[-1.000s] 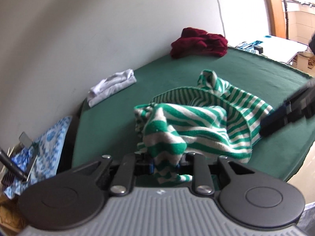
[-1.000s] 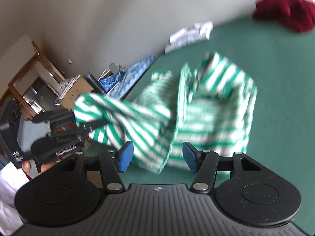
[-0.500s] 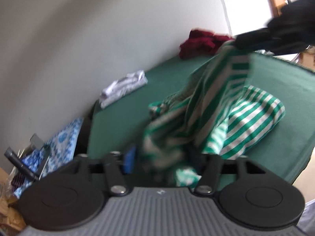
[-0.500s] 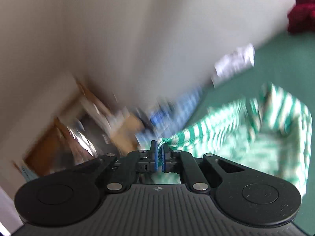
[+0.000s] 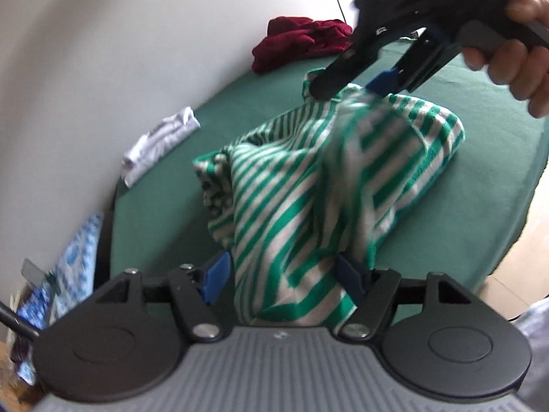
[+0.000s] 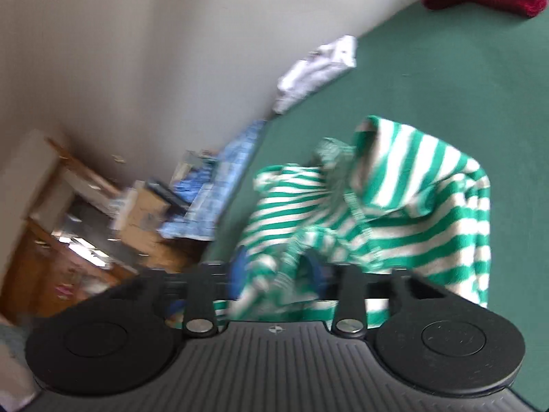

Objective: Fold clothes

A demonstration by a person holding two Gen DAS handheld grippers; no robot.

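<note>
A green-and-white striped garment [image 5: 308,178] lies bunched on the green table cover [image 5: 497,171]. One end of it hangs between the wide blue pads of my left gripper [image 5: 281,274], whose jaws are opening; the left pad [image 5: 216,276] stands clear of the cloth. My right gripper [image 5: 350,87], held by a hand [image 5: 514,61], hovers over the garment's top fold. In the right wrist view its jaws [image 6: 276,273] are opening too, with blurred striped cloth [image 6: 411,206] loose between the pads.
A maroon garment [image 5: 302,41] lies heaped at the far end by the wall. A folded white garment [image 5: 161,144] sits along the wall side. Blue patterned fabric [image 6: 226,185], cardboard boxes and wooden furniture [image 6: 51,240] crowd the floor beyond the table's left edge.
My left gripper, shut on the striped cloth a second ago, has spread wide. My right gripper pinched a cloth edge, lifted it across, and has now let its jaws part.
</note>
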